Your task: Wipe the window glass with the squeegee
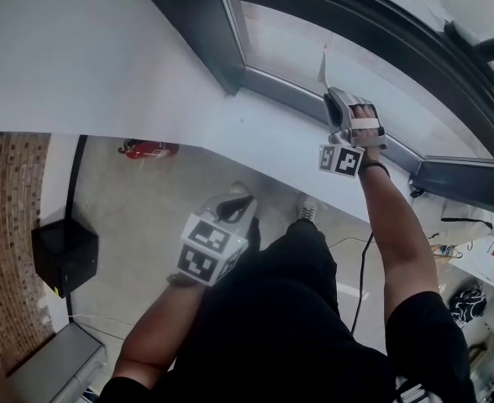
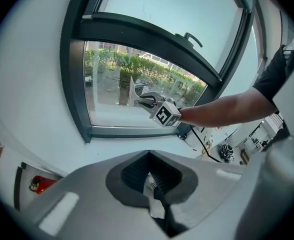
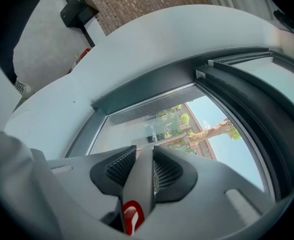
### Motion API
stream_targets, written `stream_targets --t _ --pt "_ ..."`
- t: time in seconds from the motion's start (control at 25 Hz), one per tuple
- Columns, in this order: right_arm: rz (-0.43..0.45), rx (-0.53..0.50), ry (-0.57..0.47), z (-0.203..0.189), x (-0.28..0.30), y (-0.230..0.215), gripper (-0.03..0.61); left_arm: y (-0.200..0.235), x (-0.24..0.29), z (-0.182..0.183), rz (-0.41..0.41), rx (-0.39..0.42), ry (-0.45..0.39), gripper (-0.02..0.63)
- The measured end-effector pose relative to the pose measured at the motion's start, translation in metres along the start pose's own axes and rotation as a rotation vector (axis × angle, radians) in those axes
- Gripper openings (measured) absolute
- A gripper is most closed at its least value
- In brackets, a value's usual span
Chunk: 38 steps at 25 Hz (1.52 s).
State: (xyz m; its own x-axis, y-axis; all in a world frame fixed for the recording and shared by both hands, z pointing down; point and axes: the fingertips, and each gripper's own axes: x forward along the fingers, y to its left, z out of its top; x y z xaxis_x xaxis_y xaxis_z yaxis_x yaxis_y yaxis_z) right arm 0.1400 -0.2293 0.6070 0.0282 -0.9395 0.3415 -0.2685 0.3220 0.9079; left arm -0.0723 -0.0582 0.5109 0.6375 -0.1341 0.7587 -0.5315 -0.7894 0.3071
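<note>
The squeegee has a grey handle [image 3: 139,184] with a red mark, and my right gripper [image 3: 143,164] is shut on that handle. Its blade [image 1: 323,67] stands upright at the lower pane of the window glass [image 1: 314,40]. In the left gripper view the squeegee [image 2: 132,91] and the right gripper [image 2: 148,102] show in front of the glass [image 2: 112,79]. My left gripper [image 1: 239,204] hangs low near the person's body, away from the window. Its jaws [image 2: 152,184] are closed together, with a small pale bit in the slit that I cannot identify.
A dark window frame [image 1: 222,49] and a white sill [image 1: 272,137] lie below the glass. A window handle [image 2: 189,38] sits on the upper sash. On the floor are a red fire extinguisher [image 1: 149,149], a black box [image 1: 62,254] and a cable [image 1: 360,267].
</note>
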Motion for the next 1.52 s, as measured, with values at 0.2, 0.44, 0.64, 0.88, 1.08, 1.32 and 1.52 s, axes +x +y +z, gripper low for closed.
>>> stream_targets --t 0.2,0.44,0.64,0.88,1.08,1.32,1.52 --pt "-0.012 0.025 0.049 -0.041 -0.024 0.0 0.127 -0.023 0.017 0.009 -0.026 0.033 0.013 0.0" --pt "-0.024 0.042 0.101 -0.084 -0.056 0.006 0.127 -0.046 0.037 0.015 -0.052 0.075 0.029 0.0" --pt "-0.024 0.048 0.13 -0.115 -0.078 0.006 0.127 -0.065 0.051 0.029 -0.074 0.104 0.031 0.0" --pt "-0.033 0.08 0.181 -0.146 -0.102 0.005 0.127 -0.083 0.061 0.044 -0.095 0.138 0.031 0.0" --pt "-0.031 0.098 0.226 -0.171 -0.119 0.006 0.127 -0.09 0.066 0.052 -0.102 0.148 0.027 0.0" --pt "-0.026 0.112 0.262 -0.183 -0.129 0.006 0.127 -0.088 0.064 0.055 -0.1 0.141 0.016 0.0" --pt "-0.013 0.144 0.235 -0.158 -0.129 0.01 0.127 -0.076 0.058 0.052 -0.087 0.114 0.002 0.0"
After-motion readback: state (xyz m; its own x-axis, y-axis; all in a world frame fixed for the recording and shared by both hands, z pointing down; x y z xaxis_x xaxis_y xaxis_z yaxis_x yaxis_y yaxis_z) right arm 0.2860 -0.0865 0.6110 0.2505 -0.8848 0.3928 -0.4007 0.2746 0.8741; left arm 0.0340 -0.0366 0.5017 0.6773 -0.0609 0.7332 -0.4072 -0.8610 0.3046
